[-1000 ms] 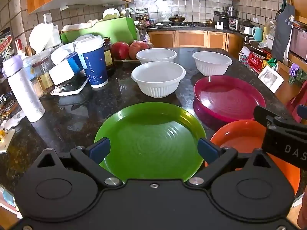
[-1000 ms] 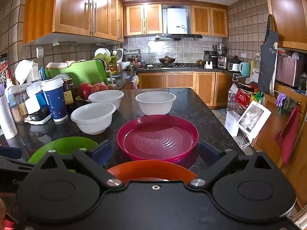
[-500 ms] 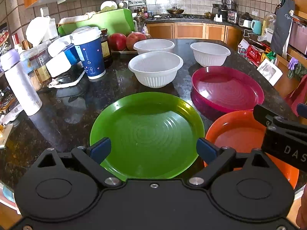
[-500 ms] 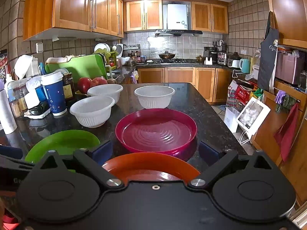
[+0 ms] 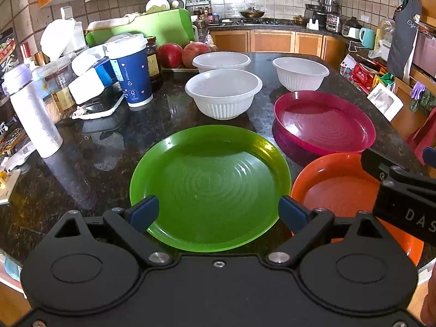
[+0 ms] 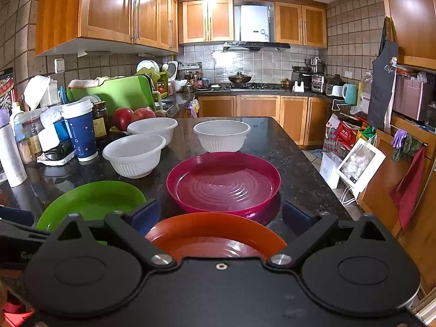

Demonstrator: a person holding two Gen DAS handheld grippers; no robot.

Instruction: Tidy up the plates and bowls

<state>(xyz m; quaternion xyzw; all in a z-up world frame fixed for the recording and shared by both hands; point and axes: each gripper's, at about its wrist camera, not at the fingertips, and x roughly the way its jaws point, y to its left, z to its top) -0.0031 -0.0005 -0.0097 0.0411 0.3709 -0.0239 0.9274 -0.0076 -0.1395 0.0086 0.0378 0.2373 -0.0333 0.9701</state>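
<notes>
My left tongs [image 5: 218, 212] are spread wide above the near part of the green plate [image 5: 209, 185], pinching nothing; my right tongs [image 6: 220, 218] are likewise spread, over the orange plate [image 6: 215, 237], which lies at the near edge of the dark stone bench [image 5: 81, 163]; the green plate lies just beside the orange one, to its left; the magenta plate [image 5: 324, 125] sits beyond the orange plate, close to it; three white bowls stand farther back, the nearest bowl [image 5: 223, 95] behind the green plate, a second bowl [image 5: 221, 61] behind that, and a third bowl [image 5: 299, 73] behind the magenta plate; a blue paper cup [image 5: 132, 73] stands left of the bowls; two red apples [image 5: 182, 54] lie behind them.
</notes>
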